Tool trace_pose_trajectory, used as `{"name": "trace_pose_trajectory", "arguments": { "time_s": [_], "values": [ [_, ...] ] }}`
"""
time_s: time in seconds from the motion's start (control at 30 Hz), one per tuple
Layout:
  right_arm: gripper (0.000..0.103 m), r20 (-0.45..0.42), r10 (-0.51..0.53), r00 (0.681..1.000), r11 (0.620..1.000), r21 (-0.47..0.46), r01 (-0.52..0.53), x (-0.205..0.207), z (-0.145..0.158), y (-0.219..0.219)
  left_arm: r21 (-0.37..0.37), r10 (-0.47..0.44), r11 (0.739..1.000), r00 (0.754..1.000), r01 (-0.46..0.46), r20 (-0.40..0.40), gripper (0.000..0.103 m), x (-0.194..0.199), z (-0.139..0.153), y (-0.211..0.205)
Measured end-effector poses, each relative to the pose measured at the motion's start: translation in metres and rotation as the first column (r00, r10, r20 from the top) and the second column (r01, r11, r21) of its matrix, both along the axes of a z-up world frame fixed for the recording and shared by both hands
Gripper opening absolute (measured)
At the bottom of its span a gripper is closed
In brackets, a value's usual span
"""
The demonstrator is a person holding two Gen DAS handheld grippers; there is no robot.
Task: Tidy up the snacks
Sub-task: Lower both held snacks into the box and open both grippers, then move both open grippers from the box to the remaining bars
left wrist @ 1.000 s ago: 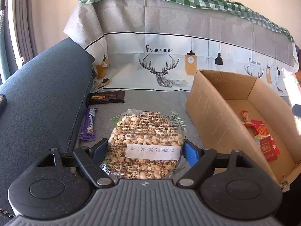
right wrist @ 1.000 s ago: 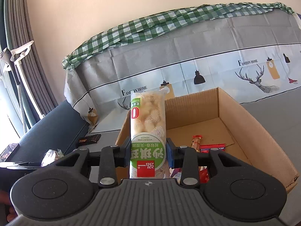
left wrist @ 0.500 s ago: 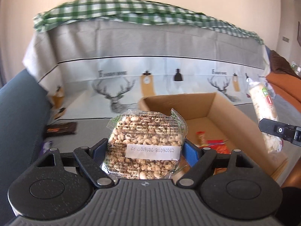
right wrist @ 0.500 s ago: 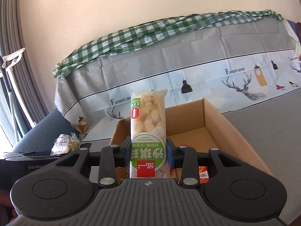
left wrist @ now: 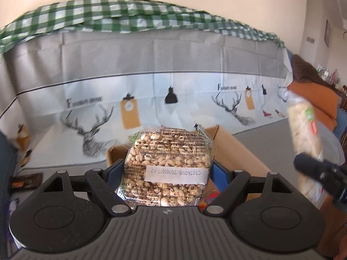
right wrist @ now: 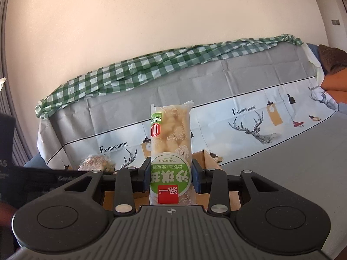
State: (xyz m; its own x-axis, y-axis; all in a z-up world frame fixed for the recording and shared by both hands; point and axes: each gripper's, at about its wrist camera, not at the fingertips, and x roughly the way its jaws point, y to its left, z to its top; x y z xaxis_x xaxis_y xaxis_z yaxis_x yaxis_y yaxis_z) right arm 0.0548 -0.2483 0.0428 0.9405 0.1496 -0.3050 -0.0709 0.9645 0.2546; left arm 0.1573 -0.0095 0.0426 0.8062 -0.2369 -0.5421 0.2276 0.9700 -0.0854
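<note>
Holding two snacks up over the cardboard box (left wrist: 238, 149), I have one in each hand. My left gripper (left wrist: 167, 169) has its jaws set wide and pinched on the sides of a clear square pack of puffed grain (left wrist: 167, 162); the pack sits upright between the blue pads, flat face toward the camera, its white date sticker running crosswise and reading upside down. Behind and below it the box's open top shows, with red wrappers just visible inside. My right gripper (right wrist: 171, 177) is drawn in much narrower, clamped on the lower part of a long green-labelled pastry packet (right wrist: 170, 151). That packet stands with its long axis pointing up and away from the jaws, printed label inverted, top seal uppermost. From the left view the same packet appears at the right edge, tilted slightly, well apart from the grain pack. A dark chocolate bar (left wrist: 26, 181) lies on the grey cover at far left.
</note>
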Motion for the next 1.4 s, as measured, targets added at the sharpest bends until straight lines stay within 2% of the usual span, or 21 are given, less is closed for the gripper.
{"name": "trace_pose_trajectory", "arguments": {
  "time_s": [0.1, 0.2, 0.27, 0.37, 0.53, 0.57, 0.63, 0.67, 0.83, 0.93, 1.0, 1.03, 1.07, 1.1, 1.17, 1.2, 1.23, 1.3, 1.4],
  "values": [
    [0.038, -0.012, -0.020, 1.000, 1.000, -0.014, 0.020, 0.013, -0.004, 0.002, -0.022, -0.003, 1.000, 0.999, 0.003, 0.040, 0.086, -0.001, -0.018, 0.003],
    [0.038, -0.051, -0.020, 0.999, 0.999, -0.032, 0.019, 0.024, -0.010, 0.007, 0.019, 0.037, 0.999, 0.997, -0.036, -0.062, 0.086, 0.008, -0.037, 0.004],
    [0.036, -0.058, -0.002, 0.998, 1.000, -0.026, 0.001, 0.027, -0.011, 0.010, -0.007, 0.006, 1.000, 0.998, -0.006, -0.063, 0.086, 0.011, -0.040, 0.006],
    [0.034, -0.066, -0.009, 0.998, 1.000, -0.004, 0.009, 0.032, -0.014, 0.013, 0.016, -0.019, 1.000, 1.000, 0.020, -0.020, 0.086, 0.008, -0.037, 0.002],
    [0.033, -0.084, -0.002, 0.996, 1.000, -0.015, 0.000, 0.035, -0.017, 0.026, -0.032, -0.049, 0.998, 0.996, 0.046, -0.069, 0.088, 0.007, -0.039, 0.005],
    [0.036, -0.086, 0.001, 0.996, 1.000, -0.022, -0.003, 0.036, -0.016, 0.029, -0.035, -0.051, 0.998, 0.997, 0.048, -0.065, 0.092, 0.006, -0.038, 0.005],
    [0.073, -0.088, -0.012, 0.996, 0.999, -0.036, 0.009, 0.035, -0.017, 0.032, -0.033, -0.040, 0.999, 0.998, 0.038, -0.055, 0.099, 0.004, -0.034, 0.008],
    [0.079, -0.077, -0.025, 0.997, 0.999, -0.046, 0.021, 0.034, -0.016, 0.033, -0.038, -0.036, 0.999, 0.998, 0.034, -0.047, 0.099, 0.004, -0.033, 0.010],
    [0.081, -0.051, -0.027, 0.998, 0.998, -0.052, 0.024, 0.028, -0.013, 0.036, -0.041, 0.043, 0.998, 0.998, -0.045, -0.045, 0.099, 0.006, -0.031, 0.025],
    [0.081, -0.052, -0.027, 0.998, 0.998, -0.052, 0.024, 0.028, -0.013, 0.035, -0.062, 0.108, 0.992, 0.993, -0.111, -0.048, 0.089, 0.010, -0.031, 0.040],
    [0.081, -0.050, -0.023, 0.998, 0.999, -0.050, 0.021, 0.028, -0.013, 0.035, -0.097, 0.150, 0.983, 0.987, -0.154, -0.052, 0.068, 0.012, -0.030, 0.051],
    [0.081, -0.050, -0.023, 0.998, 0.999, -0.050, 0.020, 0.027, -0.013, 0.035, -0.123, 0.170, 0.977, 0.984, -0.176, -0.060, 0.063, 0.014, -0.030, 0.058],
    [0.081, -0.050, -0.022, 0.999, 0.998, -0.052, 0.019, 0.027, -0.013, 0.036, -0.150, 0.195, 0.968, 0.978, -0.204, -0.072, 0.052, 0.015, -0.031, 0.066],
    [0.081, -0.050, -0.021, 0.999, 0.998, -0.054, 0.018, 0.027, -0.012, 0.036, -0.161, 0.230, 0.957, 0.969, -0.242, -0.086, 0.043, 0.018, -0.032, 0.073],
    [0.081, -0.048, -0.017, 0.999, 0.998, -0.056, 0.015, 0.027, -0.012, 0.037, -0.159, 0.331, 0.924, 0.936, -0.348, -0.121, 0.043, 0.023, -0.036, 0.091],
    [0.081, -0.047, -0.016, 0.999, 0.998, -0.058, 0.014, 0.027, -0.011, 0.037, -0.152, 0.394, 0.898, 0.908, -0.413, -0.143, 0.043, 0.025, -0.039, 0.101],
    [0.081, -0.047, -0.015, 0.999, 0.998, -0.059, 0.012, 0.027, -0.011, 0.037, -0.138, 0.464, 0.863, 0.870, -0.486, -0.167, 0.043, 0.027, -0.043, 0.113],
    [0.081, -0.047, -0.015, 0.999, 0.998, -0.059, 0.012, 0.027, -0.011, 0.037, -0.106, 0.594, 0.775, 0.776, -0.622, -0.212, 0.045, 0.033, -0.053, 0.141],
    [0.081, -0.045, -0.012, 0.999, 0.998, -0.059, 0.009, 0.027, -0.011, 0.038, -0.021, 0.740, 0.643, 0.629, -0.765, -0.238, 0.051, 0.042, -0.068, 0.183]
  ]
}}
